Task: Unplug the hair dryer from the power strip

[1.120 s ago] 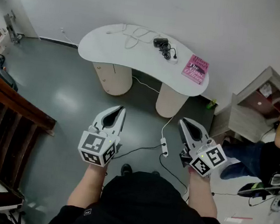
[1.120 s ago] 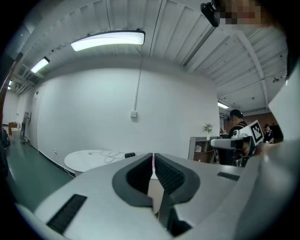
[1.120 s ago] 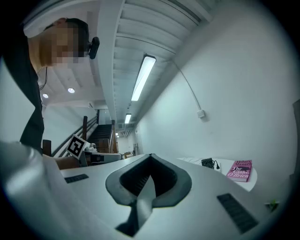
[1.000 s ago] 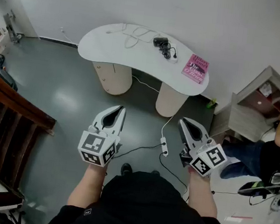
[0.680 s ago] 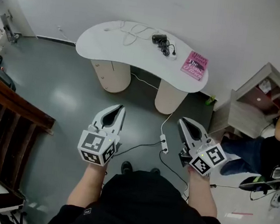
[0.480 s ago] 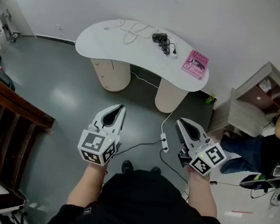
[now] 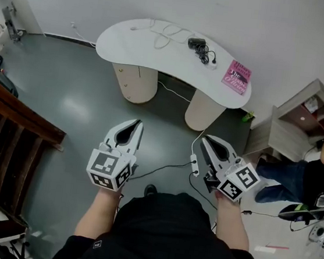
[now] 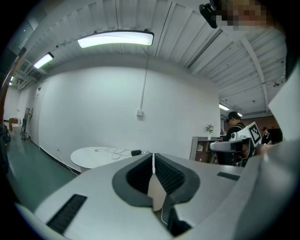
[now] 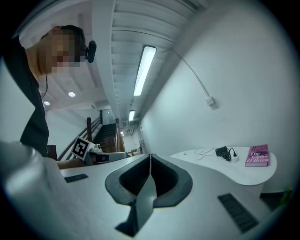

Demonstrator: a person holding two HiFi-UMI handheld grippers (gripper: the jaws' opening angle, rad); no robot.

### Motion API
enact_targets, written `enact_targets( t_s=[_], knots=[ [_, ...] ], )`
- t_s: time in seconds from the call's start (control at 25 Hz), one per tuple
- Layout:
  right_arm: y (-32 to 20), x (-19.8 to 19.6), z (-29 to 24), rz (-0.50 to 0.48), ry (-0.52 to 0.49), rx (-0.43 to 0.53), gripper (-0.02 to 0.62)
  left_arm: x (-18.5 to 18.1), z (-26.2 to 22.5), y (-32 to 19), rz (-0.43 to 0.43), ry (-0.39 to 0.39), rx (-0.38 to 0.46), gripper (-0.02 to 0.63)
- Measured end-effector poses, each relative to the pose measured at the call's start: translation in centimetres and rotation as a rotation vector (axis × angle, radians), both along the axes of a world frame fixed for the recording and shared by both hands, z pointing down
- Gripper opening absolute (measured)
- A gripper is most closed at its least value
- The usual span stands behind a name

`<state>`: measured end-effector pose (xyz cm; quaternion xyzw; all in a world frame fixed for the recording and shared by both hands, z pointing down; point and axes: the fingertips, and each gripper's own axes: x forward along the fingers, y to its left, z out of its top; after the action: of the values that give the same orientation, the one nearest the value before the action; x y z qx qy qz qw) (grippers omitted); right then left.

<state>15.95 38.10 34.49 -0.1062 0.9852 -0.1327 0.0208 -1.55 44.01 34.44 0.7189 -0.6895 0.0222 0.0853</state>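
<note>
The hair dryer [image 7: 196, 43] lies on the far side of the white table [image 7: 131, 46], well apart from both my grippers, which I hold low over the grey floor on the near side. It is far and a little right of my left gripper [image 7: 136, 123], and almost straight ahead, far, of my right gripper [image 7: 203, 139]. Its black cord curls from it toward the right and near, ending in a plug seated in the power strip [image 9: 234, 159], which lies just left of the pink book [image 7: 237, 76].

My left gripper is clenched, its tips meeting in a thin seam with nothing between them. My right gripper is clenched the same way and carries nothing. Neither touches anything.

The dryer's dark body seems to run left to right along the tabletop, but it is too small for me to tell which end is the nozzle. A loose white cable [image 7: 165, 35] sprawls on the table to its left. A second white socket bar [image 7: 193, 164] lies on the floor between my grippers.
</note>
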Motion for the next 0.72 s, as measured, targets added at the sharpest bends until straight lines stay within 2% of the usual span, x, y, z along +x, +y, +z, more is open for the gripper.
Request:
enact_targets(
  t_s=[0.24, 0.44, 0.72],
  knots=[
    [2.2, -4.3, 1.1, -0.035, 0.019, -0.042, 0.035, -4.4, 1.4, 1.9, -0.044, 0.048, -0.02, 0.025],
    [2.4, -6.1, 1.9, -0.071, 0.042, -0.071, 0.035, -5.6, 1.4, 2.3, -0.048, 0.045, 0.0, 0.025],
    [-0.3, -8.8, 2.6, -0.091, 0.035, -0.106, 0.035, -6.8, 1.9, 0.3, -0.04, 0.031, -0.009, 0.025]
  ],
)
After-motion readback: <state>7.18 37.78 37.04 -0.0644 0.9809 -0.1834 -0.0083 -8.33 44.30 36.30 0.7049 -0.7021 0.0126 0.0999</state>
